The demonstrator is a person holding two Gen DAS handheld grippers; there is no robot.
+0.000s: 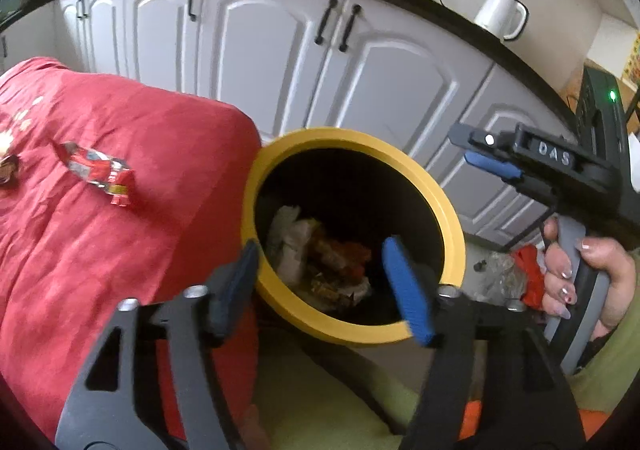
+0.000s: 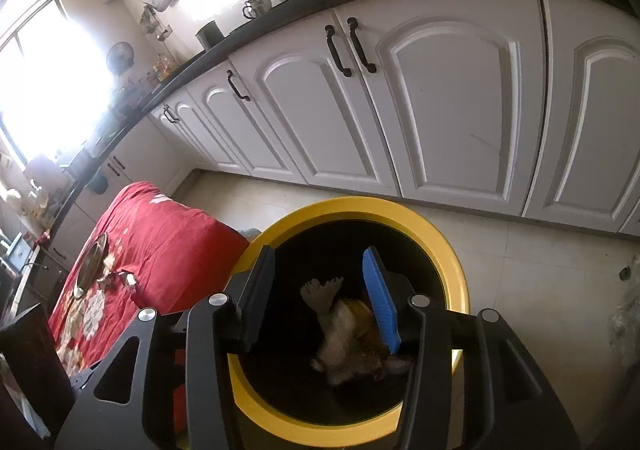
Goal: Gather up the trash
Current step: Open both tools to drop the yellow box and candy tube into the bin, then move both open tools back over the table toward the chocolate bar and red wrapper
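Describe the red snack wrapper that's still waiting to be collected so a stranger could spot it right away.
Find the table under the red cloth, left of the yellow-rimmed bin. The wrapper lies flat on that cloth, a short way from the bin's rim. It is crinkled, shiny red and silver foil with a yellow patch at one end, unlike the plain matte fabric around it.

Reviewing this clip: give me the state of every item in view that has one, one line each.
Left hand-held gripper: open, empty, over the bin.
Right hand-held gripper: open, empty, above the bin mouth.
Yellow-rimmed bin: uncovered, partly filled with crumpled trash.
Red wrapper: crumpled, lying on the red cloth, not collected.
Cabinet doors: shut.
White kettle: upright on the counter.
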